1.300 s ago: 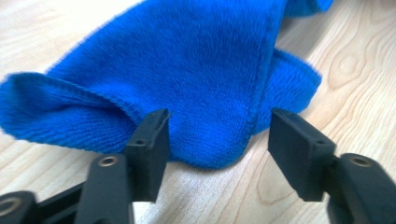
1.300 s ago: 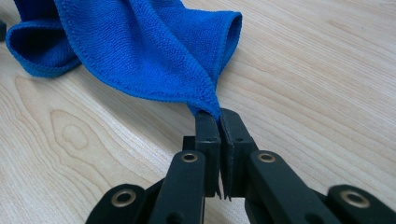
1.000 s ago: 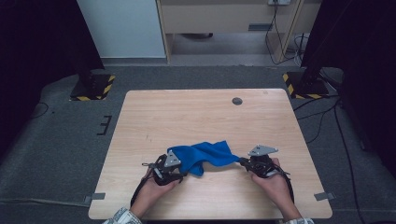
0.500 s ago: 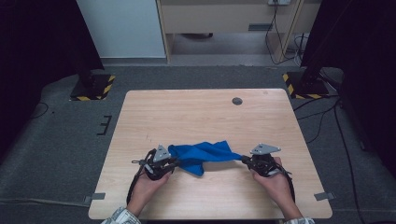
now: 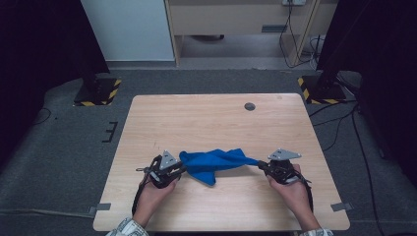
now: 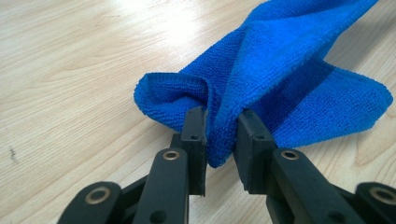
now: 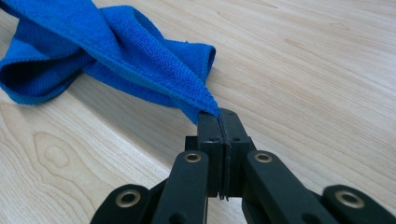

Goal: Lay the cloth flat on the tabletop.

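Left hand-held gripper (image 6: 219, 140) has a thick fold of the blue cloth (image 5: 216, 162) between its 2 jaws, which have just been closing and now press on it. Right hand-held gripper (image 7: 219, 123) is clenched on the cloth's opposite corner. Between them the cloth stretches along the near part of the surface (image 5: 211, 118). A second ago the left one sat slightly nearer the cloth's bunched middle.

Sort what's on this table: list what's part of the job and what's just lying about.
In the job:
blue cloth
left gripper, fingers around a fold
right gripper, fingers pinching a corner

Lying about:
small dark round thing at the table's far edge
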The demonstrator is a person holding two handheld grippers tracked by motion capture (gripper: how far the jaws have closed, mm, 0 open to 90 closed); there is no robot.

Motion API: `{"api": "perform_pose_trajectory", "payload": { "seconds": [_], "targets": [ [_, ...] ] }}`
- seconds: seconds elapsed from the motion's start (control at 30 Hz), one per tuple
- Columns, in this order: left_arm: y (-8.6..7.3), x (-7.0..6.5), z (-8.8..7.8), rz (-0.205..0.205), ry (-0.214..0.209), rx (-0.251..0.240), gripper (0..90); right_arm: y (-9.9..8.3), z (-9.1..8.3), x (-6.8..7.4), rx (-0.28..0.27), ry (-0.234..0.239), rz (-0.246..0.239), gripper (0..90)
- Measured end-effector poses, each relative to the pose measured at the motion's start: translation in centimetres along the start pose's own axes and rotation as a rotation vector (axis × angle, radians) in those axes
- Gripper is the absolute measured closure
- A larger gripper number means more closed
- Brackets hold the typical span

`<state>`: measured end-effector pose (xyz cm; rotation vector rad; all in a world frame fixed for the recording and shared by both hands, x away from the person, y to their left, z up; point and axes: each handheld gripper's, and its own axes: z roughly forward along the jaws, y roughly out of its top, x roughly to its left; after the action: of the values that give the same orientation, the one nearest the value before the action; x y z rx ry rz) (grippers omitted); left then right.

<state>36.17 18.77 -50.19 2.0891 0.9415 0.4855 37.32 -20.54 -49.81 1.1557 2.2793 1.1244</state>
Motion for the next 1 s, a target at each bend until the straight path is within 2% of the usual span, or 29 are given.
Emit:
{"api": "perform_pose_trajectory", "payload": {
  "seconds": [0.17, 0.23, 0.37, 0.53, 0.63, 0.73, 0.93, 1.0],
  "targets": [
    [0.0, -0.1, 0.1, 0.010, -0.004, -0.001, 74.7, 0.1, -0.2, -0.2, -0.010, -0.009, 0.010, 89.4],
    [0.1, -0.1, 0.0, 0.014, -0.006, -0.006, 77.4, 0.1, -0.3, -0.2, -0.011, -0.010, 0.009, 89.4],
    [0.4, -0.1, -0.4, 0.011, -0.008, -0.036, 81.5, 0.2, -0.4, -0.3, -0.021, -0.015, 0.009, 89.4],
    [1.0, -0.2, -1.0, 0.005, -0.007, -0.066, 82.9, 1.1, -1.5, 0.1, -0.097, -0.016, 0.011, 89.4],
    [1.4, -0.1, -1.7, -0.026, -0.014, -0.099, 83.0, 1.7, -2.3, 0.3, -0.142, -0.021, 0.001, 89.3],
    [2.2, -0.1, -2.5, -0.037, -0.017, -0.131, 83.0, 2.4, -3.3, 0.4, -0.172, -0.020, -0.005, 89.3],
    [3.9, -0.3, -3.0, -0.015, -0.002, -0.147, 82.6, 3.5, -4.7, 0.3, -0.200, -0.022, -0.022, 89.2],
    [4.4, -0.1, -3.1, -0.023, -0.003, -0.157, 82.3, 3.8, -5.1, 0.2, -0.206, -0.022, -0.030, 89.2]
  ]
}}
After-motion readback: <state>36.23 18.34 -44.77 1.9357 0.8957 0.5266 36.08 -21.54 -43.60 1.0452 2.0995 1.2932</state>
